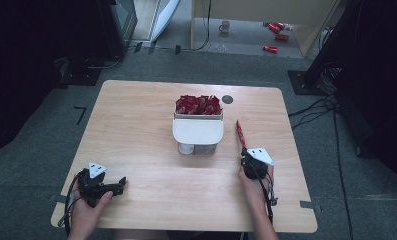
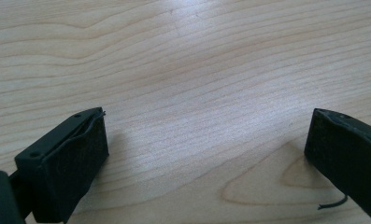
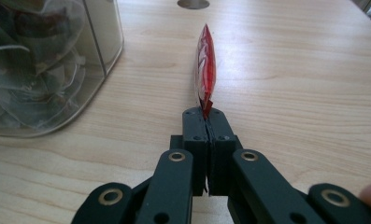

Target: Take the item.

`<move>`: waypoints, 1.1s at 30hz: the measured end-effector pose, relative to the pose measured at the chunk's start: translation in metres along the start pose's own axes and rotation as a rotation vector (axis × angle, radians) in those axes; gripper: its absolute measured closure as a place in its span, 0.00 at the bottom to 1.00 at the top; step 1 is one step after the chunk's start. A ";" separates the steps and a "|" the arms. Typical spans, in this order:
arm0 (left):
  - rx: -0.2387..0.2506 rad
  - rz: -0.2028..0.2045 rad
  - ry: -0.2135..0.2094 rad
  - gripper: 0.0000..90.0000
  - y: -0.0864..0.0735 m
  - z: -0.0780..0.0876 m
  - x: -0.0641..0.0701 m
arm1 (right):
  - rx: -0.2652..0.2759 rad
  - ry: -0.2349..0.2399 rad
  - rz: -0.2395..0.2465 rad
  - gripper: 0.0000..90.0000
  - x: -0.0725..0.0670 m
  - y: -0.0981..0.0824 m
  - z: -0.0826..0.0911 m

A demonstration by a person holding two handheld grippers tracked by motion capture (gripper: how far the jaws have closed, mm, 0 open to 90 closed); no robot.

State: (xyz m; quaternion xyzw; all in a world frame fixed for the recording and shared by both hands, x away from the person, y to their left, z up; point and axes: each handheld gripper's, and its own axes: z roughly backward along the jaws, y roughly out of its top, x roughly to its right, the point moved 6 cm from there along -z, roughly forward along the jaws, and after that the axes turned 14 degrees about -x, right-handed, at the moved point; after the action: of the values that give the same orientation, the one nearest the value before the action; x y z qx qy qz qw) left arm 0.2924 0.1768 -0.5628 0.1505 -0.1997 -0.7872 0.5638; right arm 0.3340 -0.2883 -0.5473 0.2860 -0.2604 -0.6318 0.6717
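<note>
A slim red sachet (image 3: 205,65) stands on edge over the wooden table (image 1: 136,125), its near end pinched between the jaws of my right gripper (image 3: 206,113), which is shut on it. From above, the same red sachet (image 1: 241,134) points away from my right gripper (image 1: 244,150), just right of a white box (image 1: 198,131). That box's rear compartment is packed with several red sachets (image 1: 198,105). My left gripper (image 1: 120,184) rests at the table's front left corner. In its own view my left gripper (image 2: 206,135) is open, jaws wide apart over bare wood.
In the right gripper view a clear container wall (image 3: 47,65) with pale tea bags inside stands close on the left. A round grey cable hole (image 1: 227,99) sits behind the box. On the floor beyond the table lie a mug (image 1: 225,26) and red packets (image 1: 276,35).
</note>
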 end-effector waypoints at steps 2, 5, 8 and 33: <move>-0.001 -0.001 0.000 0.00 0.000 0.000 0.000 | -0.012 0.001 0.001 0.99 0.000 -0.001 -0.002; -0.001 -0.001 0.000 0.00 0.000 0.000 0.000 | -0.025 0.024 -0.007 0.93 0.001 -0.002 -0.003; -0.001 -0.001 0.000 0.00 0.000 0.000 0.000 | -0.033 0.043 -0.010 0.86 0.002 -0.002 -0.002; -0.001 -0.001 0.000 0.00 0.000 0.000 0.000 | -0.096 0.107 -0.017 0.14 0.047 -0.031 0.033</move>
State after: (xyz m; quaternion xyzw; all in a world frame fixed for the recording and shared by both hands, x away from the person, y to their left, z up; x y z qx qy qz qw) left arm 0.2924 0.1769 -0.5628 0.1505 -0.1991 -0.7877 0.5633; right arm 0.2919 -0.3385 -0.5462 0.2890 -0.1913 -0.6330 0.6923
